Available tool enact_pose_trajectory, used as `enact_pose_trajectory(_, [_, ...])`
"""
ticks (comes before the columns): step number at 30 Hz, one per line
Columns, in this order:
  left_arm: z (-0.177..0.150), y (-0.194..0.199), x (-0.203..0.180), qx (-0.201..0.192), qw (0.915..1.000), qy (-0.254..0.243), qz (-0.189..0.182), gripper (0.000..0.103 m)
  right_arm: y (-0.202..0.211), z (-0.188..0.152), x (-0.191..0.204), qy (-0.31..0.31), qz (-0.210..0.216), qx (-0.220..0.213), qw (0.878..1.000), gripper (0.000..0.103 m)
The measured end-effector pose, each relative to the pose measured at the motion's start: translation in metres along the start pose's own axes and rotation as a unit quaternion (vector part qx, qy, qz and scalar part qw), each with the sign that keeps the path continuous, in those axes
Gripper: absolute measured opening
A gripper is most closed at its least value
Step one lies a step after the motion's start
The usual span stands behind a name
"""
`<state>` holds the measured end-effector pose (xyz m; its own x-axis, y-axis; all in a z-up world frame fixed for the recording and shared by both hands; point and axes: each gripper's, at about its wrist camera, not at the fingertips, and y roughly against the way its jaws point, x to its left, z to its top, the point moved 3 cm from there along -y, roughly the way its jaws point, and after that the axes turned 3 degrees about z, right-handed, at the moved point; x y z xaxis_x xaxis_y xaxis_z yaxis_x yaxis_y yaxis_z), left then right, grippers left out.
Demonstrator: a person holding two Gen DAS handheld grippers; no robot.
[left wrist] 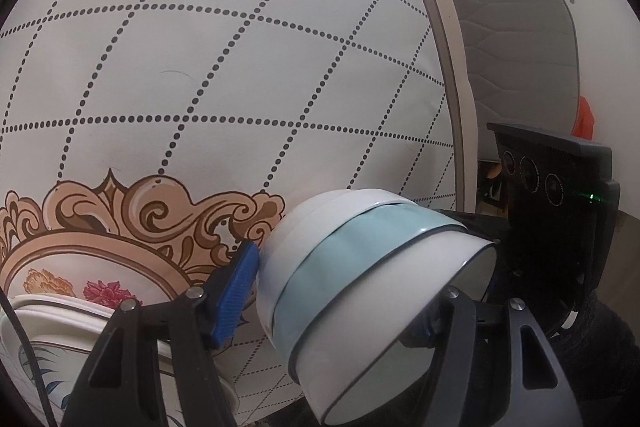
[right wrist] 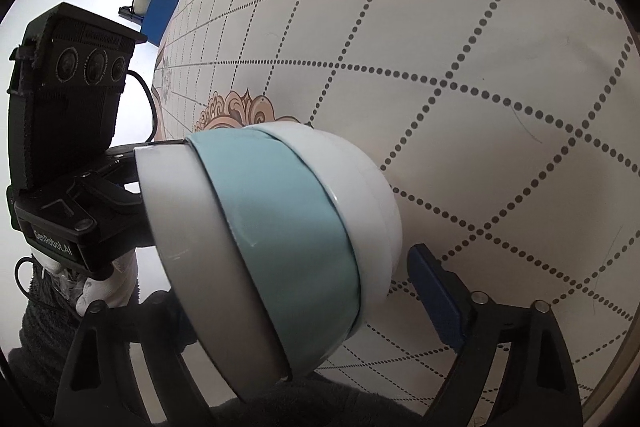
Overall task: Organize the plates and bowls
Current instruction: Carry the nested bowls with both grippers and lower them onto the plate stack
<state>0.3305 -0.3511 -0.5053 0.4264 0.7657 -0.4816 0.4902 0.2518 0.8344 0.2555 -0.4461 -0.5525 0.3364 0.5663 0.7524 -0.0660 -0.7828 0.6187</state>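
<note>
**A:** Where are we holding the stack of bowls (left wrist: 360,267) right now?

**B:** We are carrying it above the surface (left wrist: 200,67), tipped onto its side. Three bowls are nesting: white outermost, pale blue in the middle, white innermost. The left tool (left wrist: 340,303) is gripping it at a middling width. Its blue pad (left wrist: 236,291) is pressing on the outer white bowl near the base, and its other finger is reaching in at the mouth.

**A:** And the right tool (right wrist: 280,299)?

**B:** We are keeping it wide, straddling the same stack. Its one visible pad (right wrist: 434,295) is sitting just beside the white base, and we are seeing a thin gap there. The stack is hiding the other finger, so we are judging it as not yet clamping.

**A:** Which way is the stack lying, then?

**B:** Its long axis is running across both sets of jaws. In the left wrist view the base is pointing left and far and the mouth is facing near and right, toward the right tool. So we are treating the left hand as the one bearing the load.

**A:** What are we watching for in the coming move?

**B:** The tilt. We are thinking the mouth needs turning upward before the base meets the surface. A plate (left wrist: 48,323) is lying at the near left, below the left tool, so that hand is nearer to it.
</note>
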Motion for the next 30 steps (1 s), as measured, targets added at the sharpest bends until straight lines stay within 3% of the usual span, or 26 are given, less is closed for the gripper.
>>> enact_pose_trajectory(4, [-0.001, -0.003, -0.001, -0.008, 0.9999, -0.003, 0.006, 0.064, -0.005, 0.004, -0.001, 0.001, 0.013, -0.004, 1.0, 0.076])
enact_pose_trajectory(19, [-0.001, -0.005, -0.004, -0.021, 0.9992, 0.004, 0.034, 0.065, 0.0, 0.001, -0.002, 0.002, 0.007, 0.005, 1.0, 0.076])
enact_pose_trajectory(30, [-0.001, -0.008, -0.004, -0.02, 0.9991, 0.027, 0.028, 0.065, 0.002, -0.001, -0.007, -0.022, 0.024, 0.015, 0.999, 0.076])
